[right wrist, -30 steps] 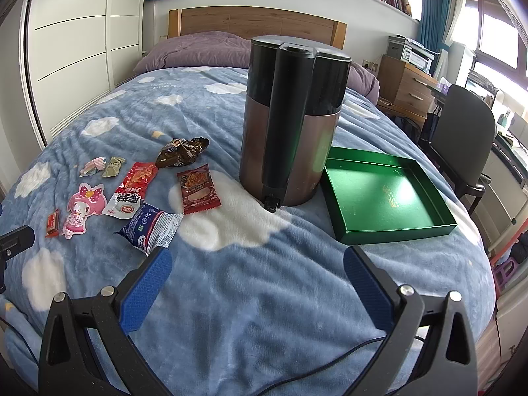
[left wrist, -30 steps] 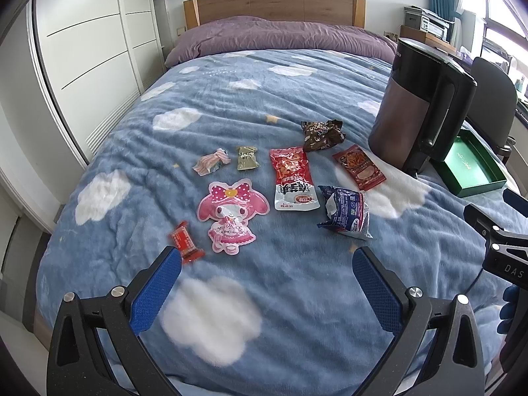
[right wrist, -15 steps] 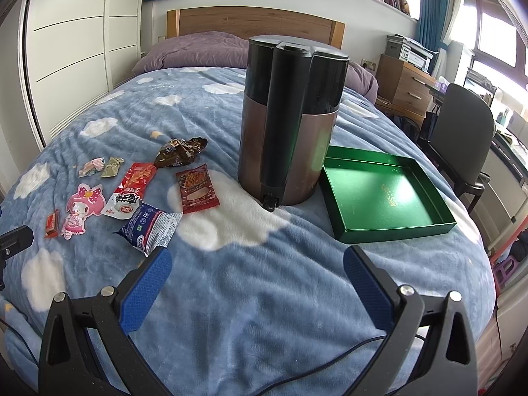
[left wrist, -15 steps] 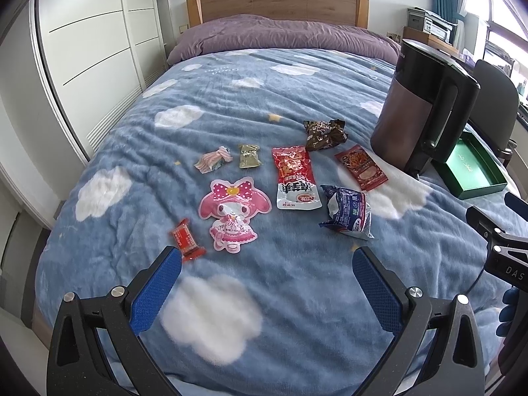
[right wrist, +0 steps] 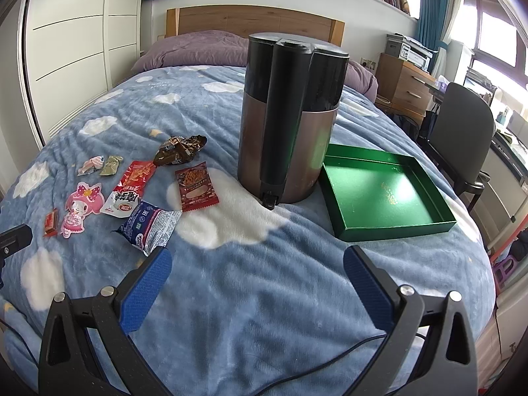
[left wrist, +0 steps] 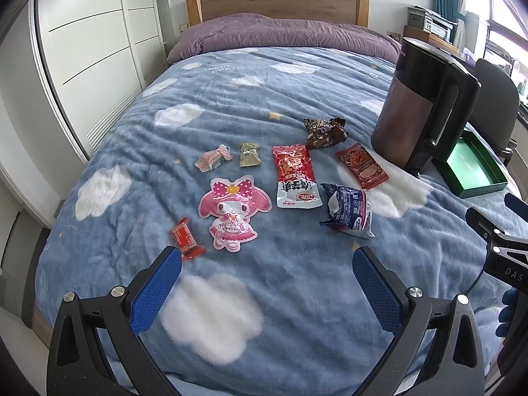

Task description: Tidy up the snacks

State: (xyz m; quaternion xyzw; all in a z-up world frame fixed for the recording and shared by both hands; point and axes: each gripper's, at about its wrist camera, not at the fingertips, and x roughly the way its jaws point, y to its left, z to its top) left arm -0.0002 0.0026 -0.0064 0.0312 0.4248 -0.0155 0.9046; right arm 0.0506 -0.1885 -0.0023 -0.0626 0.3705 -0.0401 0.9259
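Note:
Several snack packets lie on the blue cloud blanket: a small red candy [left wrist: 186, 238], a pink character pouch [left wrist: 232, 209], a long red packet [left wrist: 295, 175], a blue-white packet [left wrist: 348, 209], a red square packet [left wrist: 361, 170], a brown packet [left wrist: 325, 132], a striped candy [left wrist: 213, 161] and an olive candy [left wrist: 249, 154]. An empty green tray [right wrist: 384, 191] lies right of a brown-black kettle [right wrist: 290, 115]. My left gripper [left wrist: 266, 255] is open and empty, above the blanket near the snacks. My right gripper [right wrist: 257, 257] is open and empty, in front of the kettle.
The kettle [left wrist: 425, 105] stands between the snacks and the green tray [left wrist: 472, 168]. A white wardrobe [left wrist: 95, 49] lines the left side. A black chair [right wrist: 465, 132] and a wooden dresser [right wrist: 401, 82] stand to the right of the bed. A cable [right wrist: 330, 363] trails under the right gripper.
Both grippers stay open and empty. Both views have shifted only slightly; the snacks, kettle and tray have not moved.

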